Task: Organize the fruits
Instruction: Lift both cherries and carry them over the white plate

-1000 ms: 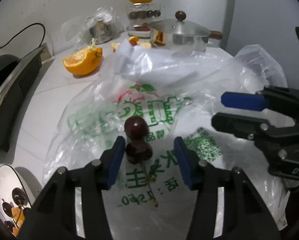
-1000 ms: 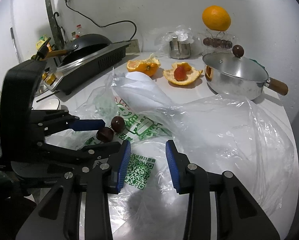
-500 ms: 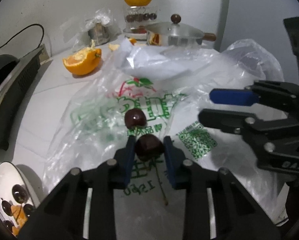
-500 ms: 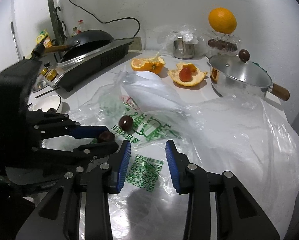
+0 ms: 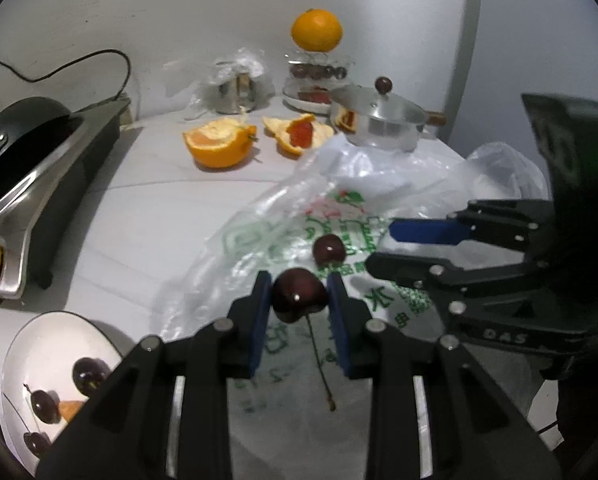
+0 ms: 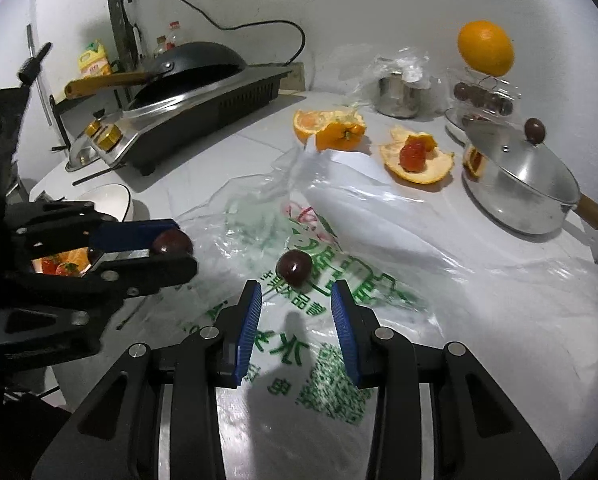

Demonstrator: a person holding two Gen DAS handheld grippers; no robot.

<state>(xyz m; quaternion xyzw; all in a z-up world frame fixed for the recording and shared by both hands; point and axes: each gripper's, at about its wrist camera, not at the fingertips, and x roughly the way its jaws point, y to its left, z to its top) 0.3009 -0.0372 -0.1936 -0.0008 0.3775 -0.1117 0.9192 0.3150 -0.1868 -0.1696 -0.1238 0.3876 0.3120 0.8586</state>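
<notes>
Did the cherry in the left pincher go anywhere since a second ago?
Yes. The left gripper closed on that cherry and carried it off the plastic bag, away from the other cherry, toward the white bowl.

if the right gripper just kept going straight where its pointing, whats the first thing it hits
Most likely the loose cherry lying on the plastic bag, just ahead of the right gripper and roughly in line with its gap. Depth is uncertain; angled downward, the fingertips might meet the bag first.
</notes>
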